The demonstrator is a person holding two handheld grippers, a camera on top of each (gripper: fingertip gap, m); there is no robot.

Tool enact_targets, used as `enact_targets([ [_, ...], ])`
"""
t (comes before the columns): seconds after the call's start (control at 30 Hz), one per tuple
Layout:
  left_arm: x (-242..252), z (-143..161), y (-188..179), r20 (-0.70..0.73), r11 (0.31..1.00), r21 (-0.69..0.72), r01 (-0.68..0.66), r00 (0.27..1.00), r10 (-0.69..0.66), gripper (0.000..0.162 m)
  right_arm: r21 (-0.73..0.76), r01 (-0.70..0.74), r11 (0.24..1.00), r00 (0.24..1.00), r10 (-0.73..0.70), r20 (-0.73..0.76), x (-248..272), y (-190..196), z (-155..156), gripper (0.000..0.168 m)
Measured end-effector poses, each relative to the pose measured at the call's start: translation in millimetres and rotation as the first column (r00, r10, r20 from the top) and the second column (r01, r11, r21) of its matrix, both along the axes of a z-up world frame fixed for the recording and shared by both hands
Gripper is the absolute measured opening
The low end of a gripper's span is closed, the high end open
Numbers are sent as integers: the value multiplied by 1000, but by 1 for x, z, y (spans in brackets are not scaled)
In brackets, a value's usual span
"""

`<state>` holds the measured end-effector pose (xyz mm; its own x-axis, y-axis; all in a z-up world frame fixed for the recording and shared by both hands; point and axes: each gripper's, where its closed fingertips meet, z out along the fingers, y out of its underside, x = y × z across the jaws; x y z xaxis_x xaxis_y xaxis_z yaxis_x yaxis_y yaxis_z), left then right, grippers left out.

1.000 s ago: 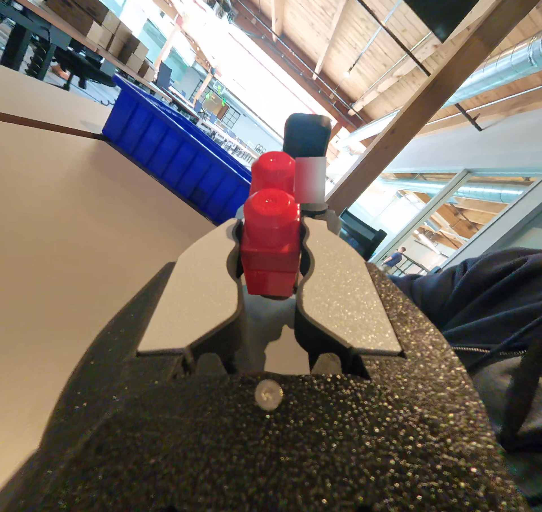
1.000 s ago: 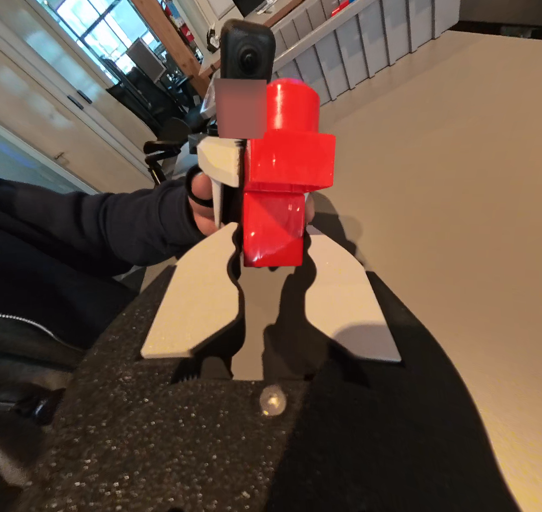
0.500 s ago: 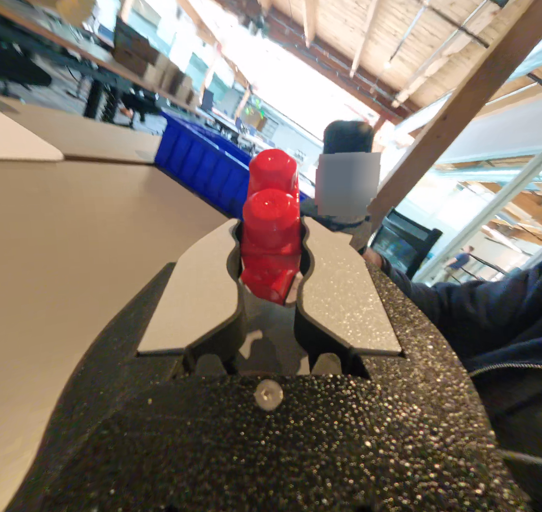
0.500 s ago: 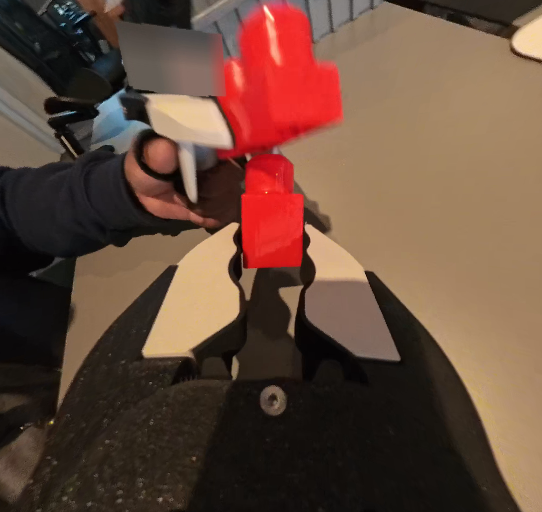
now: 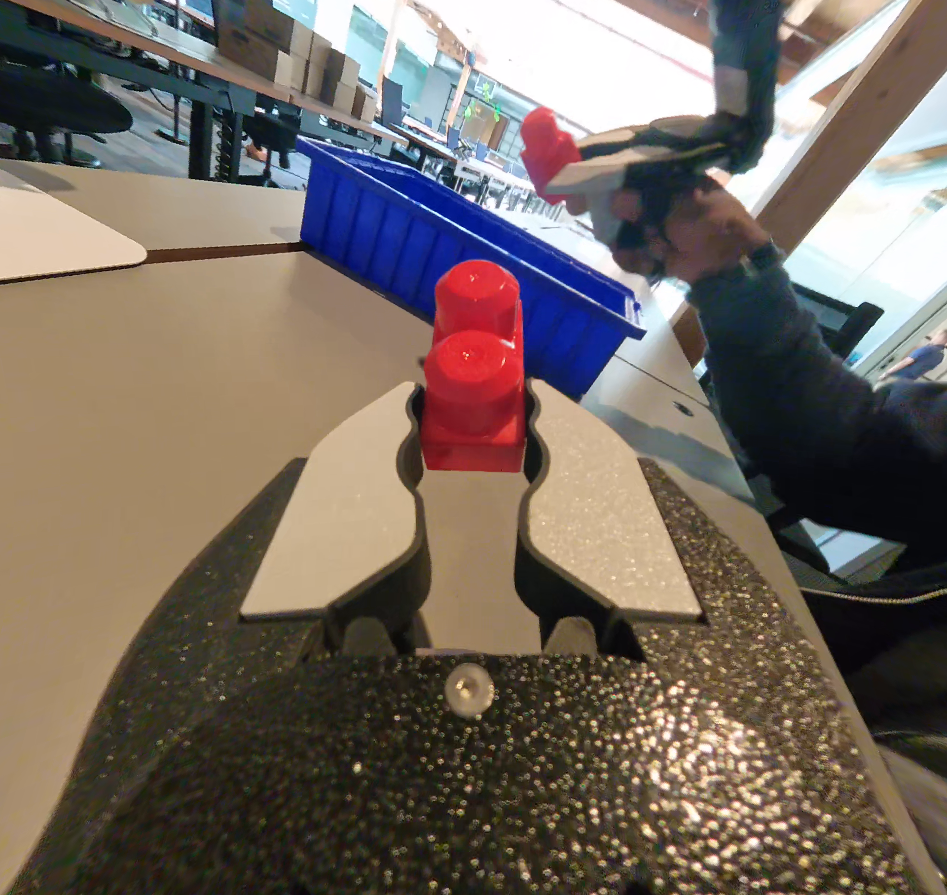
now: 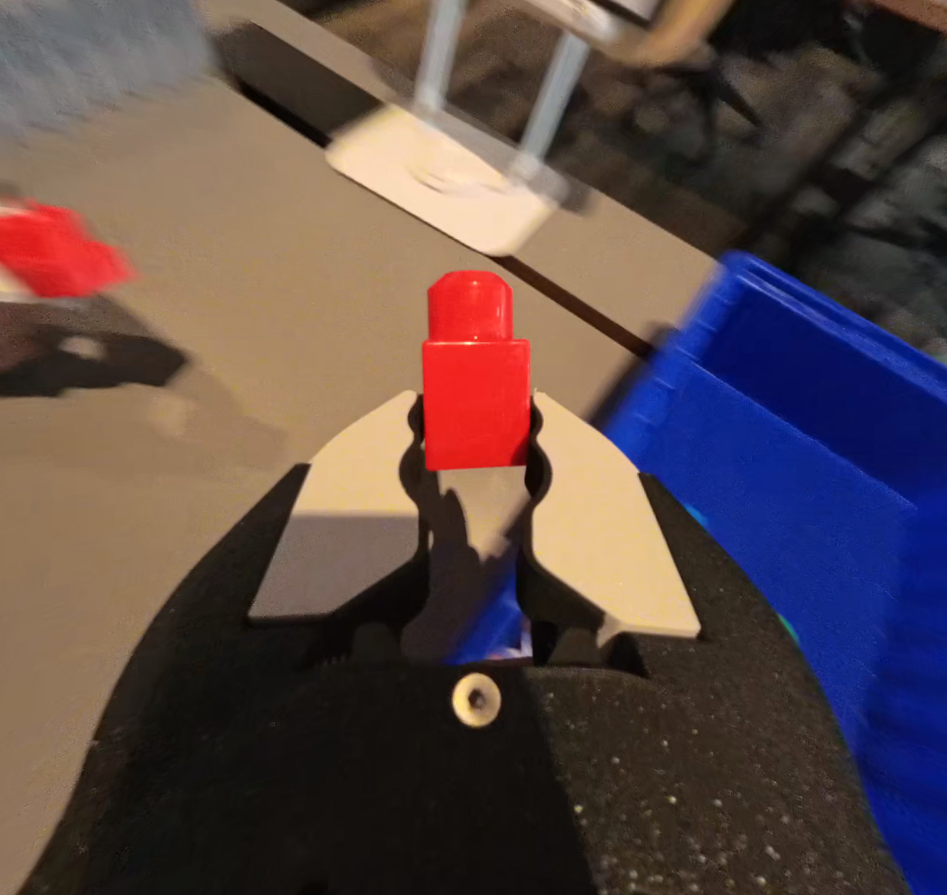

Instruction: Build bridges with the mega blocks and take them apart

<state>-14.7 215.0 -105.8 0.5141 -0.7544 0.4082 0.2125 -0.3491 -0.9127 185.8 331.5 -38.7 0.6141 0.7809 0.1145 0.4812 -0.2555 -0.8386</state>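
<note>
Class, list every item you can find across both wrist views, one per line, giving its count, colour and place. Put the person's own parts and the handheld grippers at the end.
Two-stud mega block: 1, red, clamped in the left gripper.
One-stud mega block: 1, red, clamped in the right gripper.
Storage bin: 1, blue, on the table's far right part.
Table: 1, beige-grey, under both grippers.
White plate-like base: 1, on the table's far edge, with thin uprights.
Cardboard boxes: several, brown, on a background bench.
Left gripper: 1, grey fingers on black body, shut on the two-stud block.
Right gripper: 1, same build, shut on the one-stud block.
Hand: 1, dark sleeve, holding the right gripper aloft.
</note>
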Motion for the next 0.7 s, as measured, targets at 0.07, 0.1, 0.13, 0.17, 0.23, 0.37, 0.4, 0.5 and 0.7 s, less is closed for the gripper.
enact_targets([
  [0.07,3,-3,-1,-24,1000,2,6,1000,-6,35,-72,130,989,989,-124,81,60,44,-16,37],
  [0.1,4,-3,-1,-35,1000,5,8,999,-8,35,-116,185,976,979,-173,106,87,65,-28,37],
  [0.13,6,-4,-2,-43,1000,8,12,999,-12,35,-172,227,959,971,-209,119,108,85,-41,37],
  [0.17,7,-4,-2,-49,1000,11,15,999,-14,35,-230,270,935,960,-244,136,127,101,-56,38],
  [0.23,8,-5,-3,-57,1000,14,16,998,-15,35,-281,331,901,938,-280,207,151,125,-83,38],
  [0.37,7,-5,-3,-50,1000,12,18,999,-17,35,-344,357,869,928,-287,237,157,146,-115,38],
  [0.4,7,-5,-3,-50,1000,11,21,999,-21,35,-342,359,868,928,-292,233,156,149,-119,38],
  [0.5,9,-6,-4,-58,999,12,31,998,-31,35,-351,341,872,936,-279,216,151,146,-120,38],
  [0.7,16,-9,-8,-91,998,16,60,994,-58,35,-230,256,939,961,-223,163,122,121,-72,41],
])
